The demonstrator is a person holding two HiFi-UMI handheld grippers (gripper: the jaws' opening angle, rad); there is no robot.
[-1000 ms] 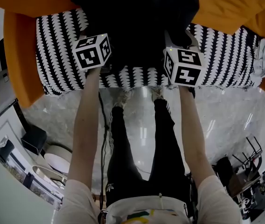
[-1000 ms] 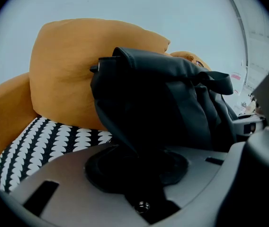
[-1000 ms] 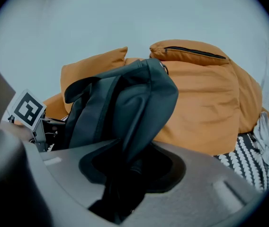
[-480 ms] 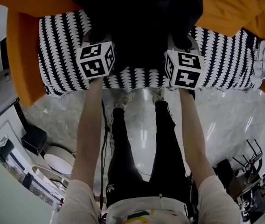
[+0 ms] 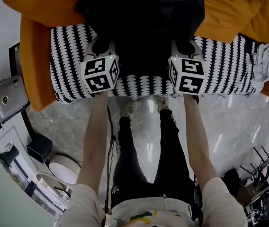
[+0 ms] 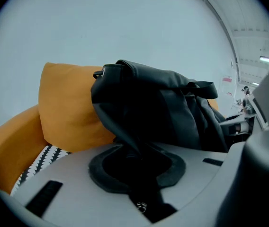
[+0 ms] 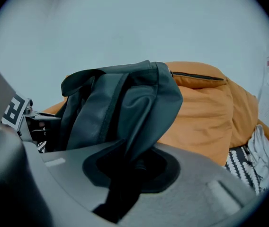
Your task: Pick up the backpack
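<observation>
Currently: backpack (image 5: 141, 22) over striped sofa seat (image 5: 224, 65), against orange cushion (image 5: 229, 8). Grip: left hand-held gripper (image 6: 135, 167), right hand-held gripper (image 7: 132, 167), jaws just narrowed, each pinching backpack fabric. Raise both evenly; thin fabric may slip.

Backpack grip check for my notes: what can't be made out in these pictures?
Gripper views: the jaws of the left gripper and right gripper have just been closing, backpack fabric between them; strap or body, too dark to tell.
Same views: the gripper bodies hide the backpack's underside.
Head view: the backpack is a dark mass cut off by the top edge; the grippers cover their own jaws.
</observation>
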